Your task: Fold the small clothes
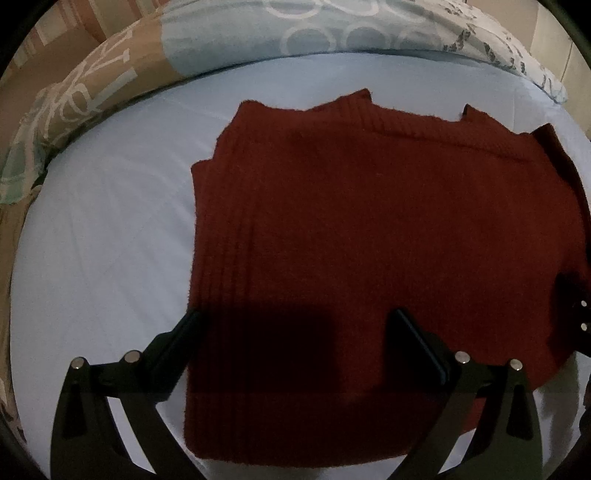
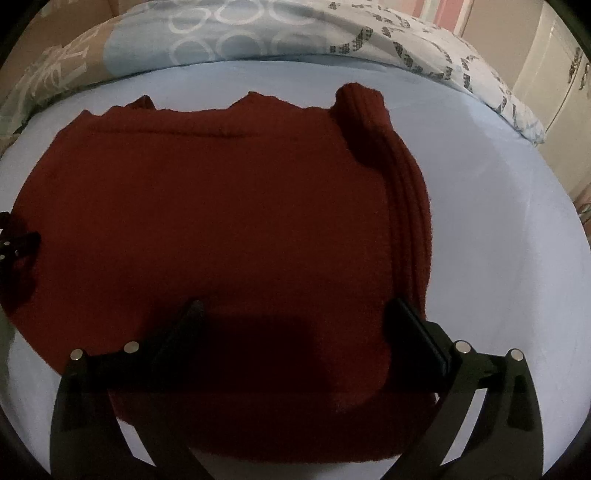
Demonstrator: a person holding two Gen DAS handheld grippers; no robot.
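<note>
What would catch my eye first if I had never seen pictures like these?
A dark red knitted sweater lies spread flat in the middle of a pale blue bed sheet, its ribbed sleeve folded in along one side. At the bottom of each view a black claw stands open just above the near hem, the left claw and the right claw. Behind the sweater, a patterned quilt is bunched along the far edge of the bed.

I see the sweater (image 1: pixel 369 221) lying flat on the bed (image 1: pixel 110 221), quilt (image 1: pixel 332 33) bunched behind at twelve o'clock, apparently a cupboard (image 2: pixel 554 74) at two.
</note>
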